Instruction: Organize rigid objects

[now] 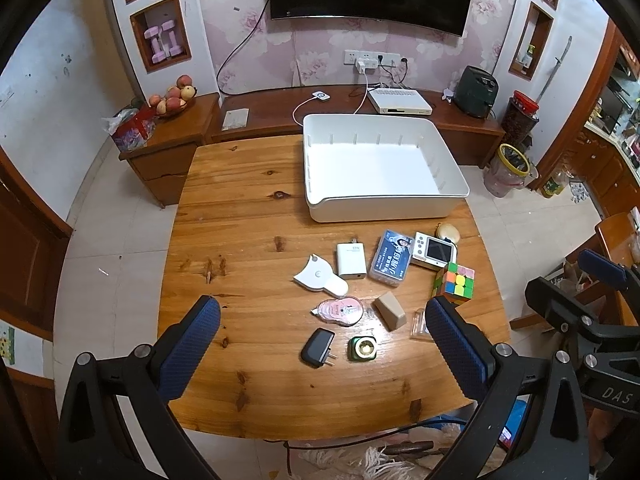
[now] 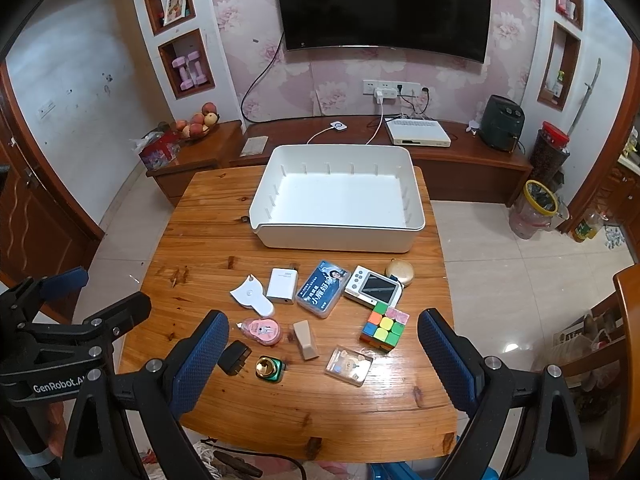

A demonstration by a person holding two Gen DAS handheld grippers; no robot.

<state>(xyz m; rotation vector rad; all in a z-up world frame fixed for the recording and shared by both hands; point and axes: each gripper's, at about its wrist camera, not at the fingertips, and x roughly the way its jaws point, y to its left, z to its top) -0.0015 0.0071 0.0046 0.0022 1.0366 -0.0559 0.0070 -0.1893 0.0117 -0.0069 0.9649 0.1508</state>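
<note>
Scattered across the near half of a wooden table (image 2: 208,240): a white charger block (image 2: 283,285), just beside a blue card box (image 2: 322,289) on its right. Next along, a small white camera (image 2: 373,286) with its screen up, touching or nearly touching a round gold case (image 2: 400,273) behind it. Nearer, a multicoloured puzzle cube (image 2: 385,327), resting flat. Left of the charger, a white fan-shaped gadget (image 2: 253,295); below that, a pink correction-tape dispenser (image 2: 262,330). Close by, a beige wedge-shaped block (image 2: 305,339) and a clear plastic case (image 2: 349,365) with small bits inside, too small to identify. At the near edge, a black plug adapter (image 2: 235,357) with prongs out, and just to its right a green-and-gold round item (image 2: 270,368), possibly a small lighter or bell.

Farther back on the same table, a white storage bin (image 2: 340,236), open-topped, slotted ribs along its inner walls, nothing inside.

Left gripper (image 1: 322,338) hovering above the near edge, blue-padded fingers (image 1: 192,344) spread wide, gripping nothing. Right gripper (image 2: 323,354) likewise above the near edge, fingers (image 2: 446,354) wide apart and empty-handed.

Beyond the table: a wall-mounted television (image 2: 384,4), a low wooden cabinet (image 2: 460,160) carrying a white set-top box (image 2: 418,133), and a fruit bowl (image 2: 198,122) on the left.
</note>
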